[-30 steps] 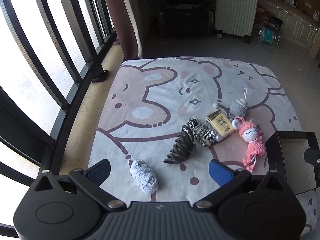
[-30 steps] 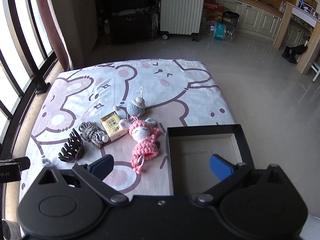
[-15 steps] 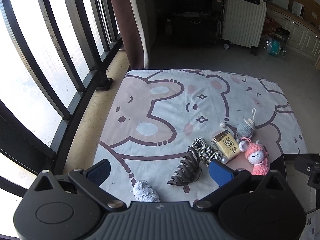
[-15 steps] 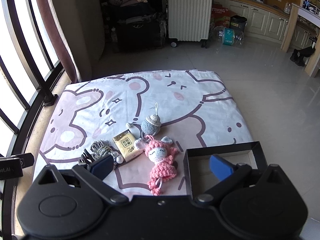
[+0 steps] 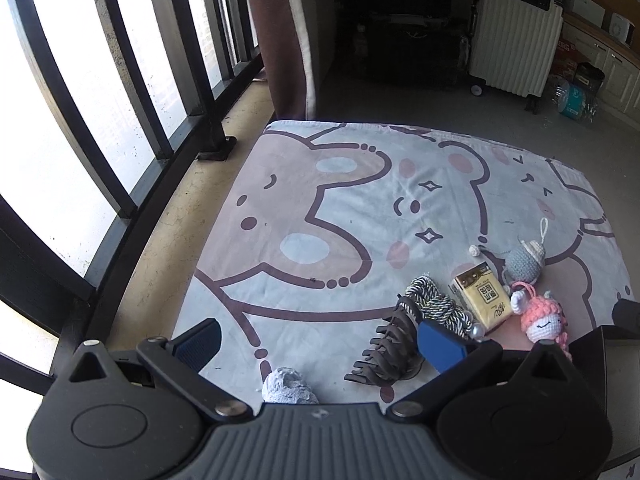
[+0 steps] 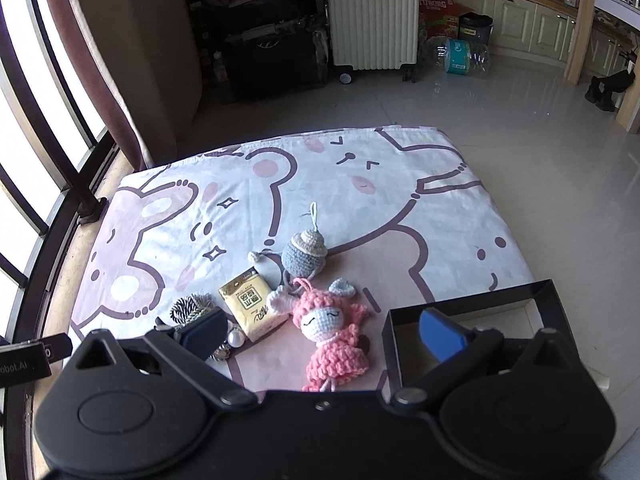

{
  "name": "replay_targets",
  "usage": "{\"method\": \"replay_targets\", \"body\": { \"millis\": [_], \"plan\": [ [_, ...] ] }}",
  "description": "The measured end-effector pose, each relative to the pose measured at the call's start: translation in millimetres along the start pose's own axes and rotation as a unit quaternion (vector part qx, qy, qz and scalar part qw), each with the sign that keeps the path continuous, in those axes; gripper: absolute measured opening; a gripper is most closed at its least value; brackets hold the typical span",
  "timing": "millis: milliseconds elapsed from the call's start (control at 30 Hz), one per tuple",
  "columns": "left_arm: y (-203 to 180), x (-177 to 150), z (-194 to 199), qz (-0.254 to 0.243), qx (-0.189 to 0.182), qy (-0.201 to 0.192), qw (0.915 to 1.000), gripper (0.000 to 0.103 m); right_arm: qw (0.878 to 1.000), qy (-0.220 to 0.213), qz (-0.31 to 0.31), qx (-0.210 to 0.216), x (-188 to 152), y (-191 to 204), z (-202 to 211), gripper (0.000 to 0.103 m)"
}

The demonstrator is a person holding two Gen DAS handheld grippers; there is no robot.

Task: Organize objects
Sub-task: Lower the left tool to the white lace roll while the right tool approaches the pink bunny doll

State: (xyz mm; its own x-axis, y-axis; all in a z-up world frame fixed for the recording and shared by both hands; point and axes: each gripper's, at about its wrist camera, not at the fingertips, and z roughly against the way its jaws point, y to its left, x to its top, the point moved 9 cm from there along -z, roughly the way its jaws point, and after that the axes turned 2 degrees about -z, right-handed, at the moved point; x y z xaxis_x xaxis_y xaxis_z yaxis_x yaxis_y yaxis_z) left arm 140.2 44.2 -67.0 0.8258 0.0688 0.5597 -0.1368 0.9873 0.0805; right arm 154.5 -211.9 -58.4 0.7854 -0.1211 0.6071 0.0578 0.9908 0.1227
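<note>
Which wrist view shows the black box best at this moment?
The right wrist view. There the black box shows its open top, its dark walls and pale inside floor beside the pink crochet doll, though the right gripper covers its near part. The left wrist view catches only a corner at the frame's right edge.

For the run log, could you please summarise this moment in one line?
left gripper: open, empty | right gripper: open, empty | black box: empty | pink doll, hair claw: on mat

Left claw (image 5: 318,342), right claw (image 6: 324,332): black ribbed housings, blue finger pads (silver pivot screws).
</note>
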Motion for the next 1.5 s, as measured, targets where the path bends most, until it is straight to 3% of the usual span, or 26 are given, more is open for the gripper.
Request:
{"method": "replay_targets", "body": {
  "millis": [300, 533, 900, 1067, 1200, 1267, 1333, 1500],
  "plan": [
    [26.4, -21.5, -36.2, 0.023, 0.015, 0.031, 0.9991, 0.098, 0.999, 0.009, -0.031, 0.018, -10.9, -5.6, -36.0, 0.103],
    [50.2, -45.9, -67.1, 0.069, -0.001, 0.093, 0.9933, 0.097, 0.999, 0.022, -0.027, 0.022, -21.9, -2.9, -57.9, 0.103],
    [45.8, -66.0, -94.9, 0.112, -0.047, 0.136, 0.9833, 0.097, 0.999, 0.002, 0.023, 0.032, -16.0, 8.8, -76.5, 0.103],
    [39.1, -73.7, -103.9, 0.125, -0.062, 0.16, 0.9772, 0.098, 0.999, 0.002, 0.0, 0.048, -11.9, 3.5, -82.1, 0.103],
    [40.2, -78.1, -109.9, 0.144, -0.068, 0.175, 0.9716, 0.098, 0.997, 0.035, -0.02, 0.066, -15.9, -3.7, -92.1, 0.103],
    [40.4, -79.6, -111.7, 0.154, -0.077, 0.179, 0.9686, 0.097, 0.997, 0.042, -0.033, 0.061, -16.4, -8.4, -95.9, 0.094],
    [40.4, -79.6, -113.0, 0.16, -0.085, 0.179, 0.9671, 0.095, 0.996, 0.056, -0.033, 0.055, -17.8, -10.8, -101.1, 0.068],
    [39.8, -81.0, -117.1, 0.168, -0.1, 0.187, 0.9628, 0.079, 0.993, 0.093, -0.027, 0.063, -27.4, -6.3, -111.9, 0.042]
  ]
}}
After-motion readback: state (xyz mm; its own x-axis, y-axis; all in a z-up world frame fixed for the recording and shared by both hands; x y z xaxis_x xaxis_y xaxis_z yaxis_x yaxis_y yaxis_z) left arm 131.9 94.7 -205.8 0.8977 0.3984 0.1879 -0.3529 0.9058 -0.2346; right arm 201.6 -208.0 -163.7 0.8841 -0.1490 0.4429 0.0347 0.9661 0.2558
